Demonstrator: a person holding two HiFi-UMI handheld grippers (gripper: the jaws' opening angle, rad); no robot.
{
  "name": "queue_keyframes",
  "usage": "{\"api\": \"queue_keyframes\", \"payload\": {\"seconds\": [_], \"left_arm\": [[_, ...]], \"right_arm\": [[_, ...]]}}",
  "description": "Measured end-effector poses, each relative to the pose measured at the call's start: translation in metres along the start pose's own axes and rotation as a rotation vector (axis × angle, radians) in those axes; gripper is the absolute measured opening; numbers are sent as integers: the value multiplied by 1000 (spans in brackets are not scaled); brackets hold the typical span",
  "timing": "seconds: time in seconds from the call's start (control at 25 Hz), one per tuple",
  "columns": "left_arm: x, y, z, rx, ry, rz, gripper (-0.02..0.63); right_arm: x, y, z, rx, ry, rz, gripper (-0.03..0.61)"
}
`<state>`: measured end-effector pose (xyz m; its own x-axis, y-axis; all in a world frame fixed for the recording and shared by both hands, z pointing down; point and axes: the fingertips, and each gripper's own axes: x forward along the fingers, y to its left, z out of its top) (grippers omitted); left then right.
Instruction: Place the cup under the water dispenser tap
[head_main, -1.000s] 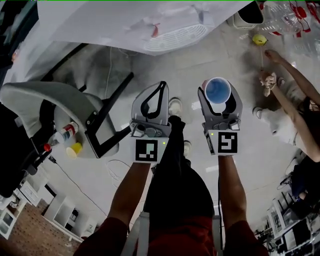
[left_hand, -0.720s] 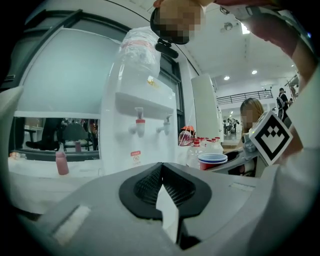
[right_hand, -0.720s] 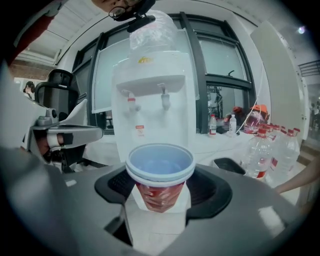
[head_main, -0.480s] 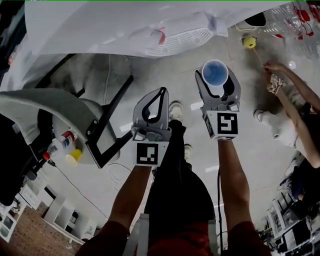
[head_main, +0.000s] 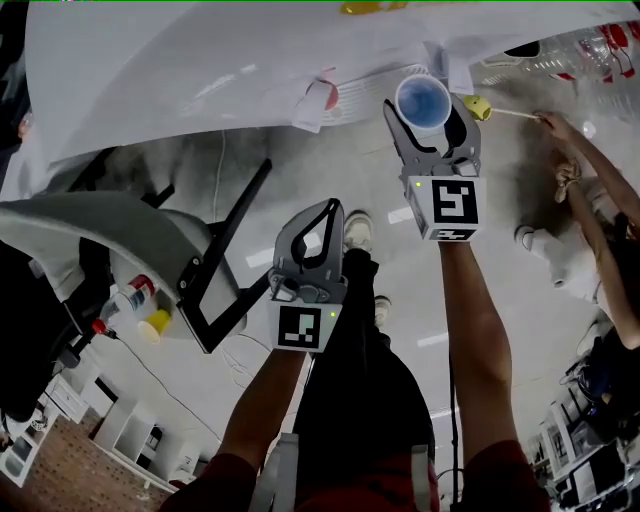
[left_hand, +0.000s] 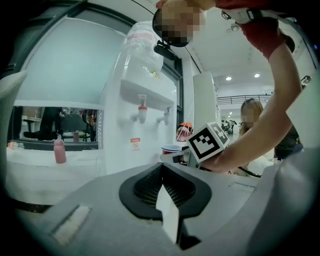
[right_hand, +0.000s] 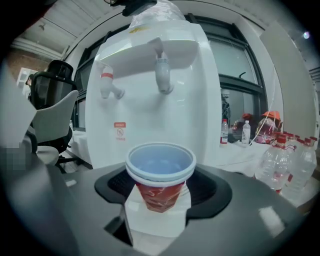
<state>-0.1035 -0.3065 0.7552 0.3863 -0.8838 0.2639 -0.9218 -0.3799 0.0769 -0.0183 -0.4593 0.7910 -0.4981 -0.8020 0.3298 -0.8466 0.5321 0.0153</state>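
Two grippers show in the head view, and the right gripper (head_main: 427, 108) reaches further out than the left. Its jaws stand wide and pinch the red paper cup (right_hand: 160, 175) by the lower body, upright, its blue inside bare. That cup hangs in front of the white water dispenser (right_hand: 145, 115), lower than the red-handled tap (right_hand: 107, 85) and the white tap (right_hand: 162, 75). The left gripper (head_main: 327, 206) has its jaws pressed together on nothing
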Motion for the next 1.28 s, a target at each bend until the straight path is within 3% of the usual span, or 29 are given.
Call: {"api": "queue_keyframes", "payload": {"seconds": [0.6, 1.28], "left_arm": [[4, 3, -12, 7, 24, -16, -2], [-5, -6, -2, 4, 56, -7, -2]], "right_arm": [[29, -9, -11, -52, -10, -7, 310], [9, -14, -33, 76, 85, -30, 397]]}}
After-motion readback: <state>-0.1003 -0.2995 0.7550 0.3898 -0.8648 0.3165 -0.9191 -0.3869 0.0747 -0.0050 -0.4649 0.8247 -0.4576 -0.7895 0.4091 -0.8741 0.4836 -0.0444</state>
